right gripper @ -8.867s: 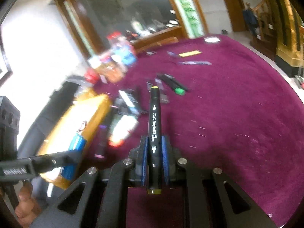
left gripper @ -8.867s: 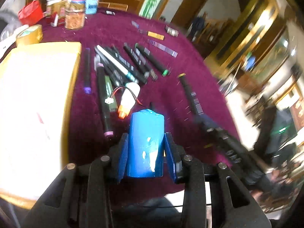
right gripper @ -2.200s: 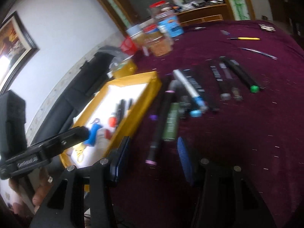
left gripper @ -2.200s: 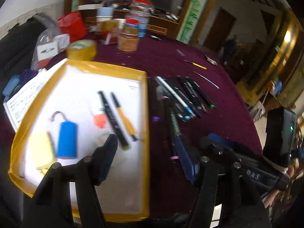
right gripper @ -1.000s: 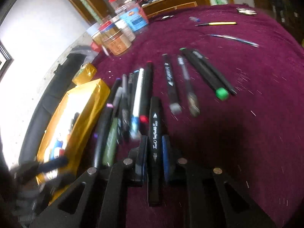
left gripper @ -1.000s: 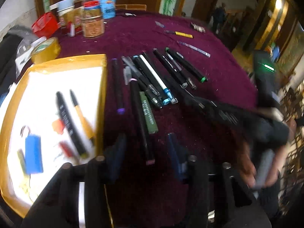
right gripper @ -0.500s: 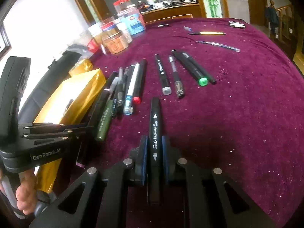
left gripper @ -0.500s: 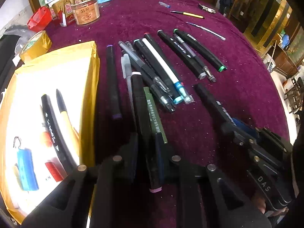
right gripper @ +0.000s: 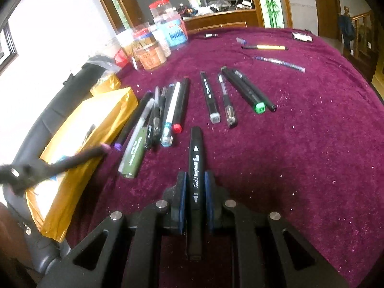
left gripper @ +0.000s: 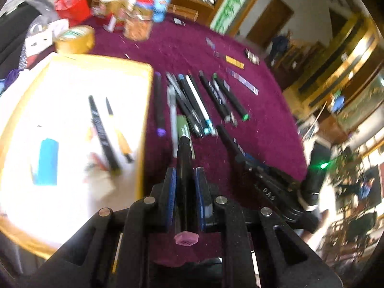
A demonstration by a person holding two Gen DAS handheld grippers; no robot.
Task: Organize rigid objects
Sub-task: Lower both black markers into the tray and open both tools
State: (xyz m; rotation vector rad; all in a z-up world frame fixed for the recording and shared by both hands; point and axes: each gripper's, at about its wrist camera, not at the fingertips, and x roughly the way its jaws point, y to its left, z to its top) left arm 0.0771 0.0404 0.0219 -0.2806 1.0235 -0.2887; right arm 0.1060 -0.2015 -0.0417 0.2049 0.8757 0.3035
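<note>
Purple velvet cloth (right gripper: 312, 144) covers the surface; pens and markers lie on it in a loose row, and a yellow-rimmed tray (left gripper: 144, 120) sits at its left edge.

Left claw (left gripper: 184, 189): pads clamped on a black marker with a pink end cap (left gripper: 183, 168), cap end toward the camera. In the right wrist view the marker appears raised off the cloth beside the tray, though blurred.

Right claw (right gripper: 195, 199): jaws nearly together, gripping a black marker with white print (right gripper: 195, 168) at mid-barrel. Whether its far tip touches the cloth I cannot tell.

Tray contents, left wrist view: a blue cylinder (left gripper: 45, 162), a long black marker (left gripper: 103, 134), a yellow pen (left gripper: 118, 132), and a few small items too washed out by glare to name.

Left on the cloth: a green marker (right gripper: 133, 156), a purple-tipped pen (right gripper: 132, 122), a bundle of about five pens (right gripper: 168, 110), a grey-tipped marker (right gripper: 210, 98), a clear pen (right gripper: 226, 98), a green-capped marker (right gripper: 244, 91) with a black one alongside. Farther off: a yellow pen (right gripper: 266, 47) and a blue pen (right gripper: 279, 63).

Judgement: under halfway. A few items are in the tray, two are in hand, and roughly a dozen wait. Both held markers presumably go to the tray next.
</note>
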